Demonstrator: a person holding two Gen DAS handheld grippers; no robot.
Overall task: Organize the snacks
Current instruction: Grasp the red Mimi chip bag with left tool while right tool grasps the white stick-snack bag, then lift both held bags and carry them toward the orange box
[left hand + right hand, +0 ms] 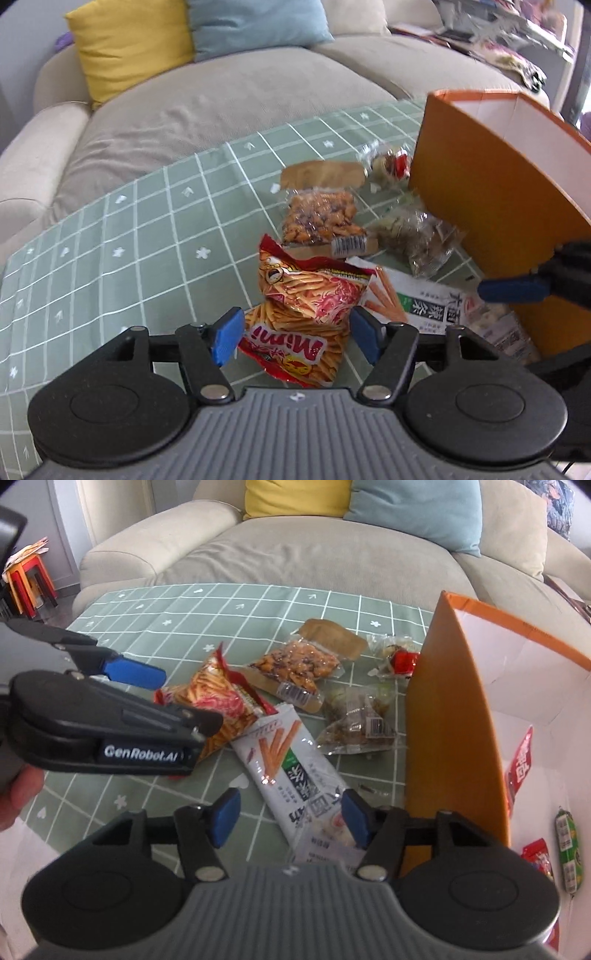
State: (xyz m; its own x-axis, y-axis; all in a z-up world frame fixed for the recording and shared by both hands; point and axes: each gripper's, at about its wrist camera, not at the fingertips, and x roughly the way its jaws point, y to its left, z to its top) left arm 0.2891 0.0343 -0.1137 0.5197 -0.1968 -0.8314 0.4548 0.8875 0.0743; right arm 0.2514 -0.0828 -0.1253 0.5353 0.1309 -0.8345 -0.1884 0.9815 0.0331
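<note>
Snack packs lie on a green checked tablecloth (110, 258). A red Mimi chip bag (306, 310) sits just in front of my open left gripper (295, 334), between its blue pads without being held. A white stick-biscuit pack (295, 771) lies in front of my open right gripper (290, 818). A clear bag of orange nuts (319, 218), a dark snack bag (417, 236) and a small wrapped snack (391, 166) lie further back. An orange box (447, 709) with a white inside stands on the right and holds several snacks (519, 764).
A beige sofa (221, 99) with a yellow cushion (129, 44) and a blue cushion (255, 26) stands behind the table. The left gripper also shows in the right wrist view (133, 672), over the chip bag. Red stools (29, 579) stand far left.
</note>
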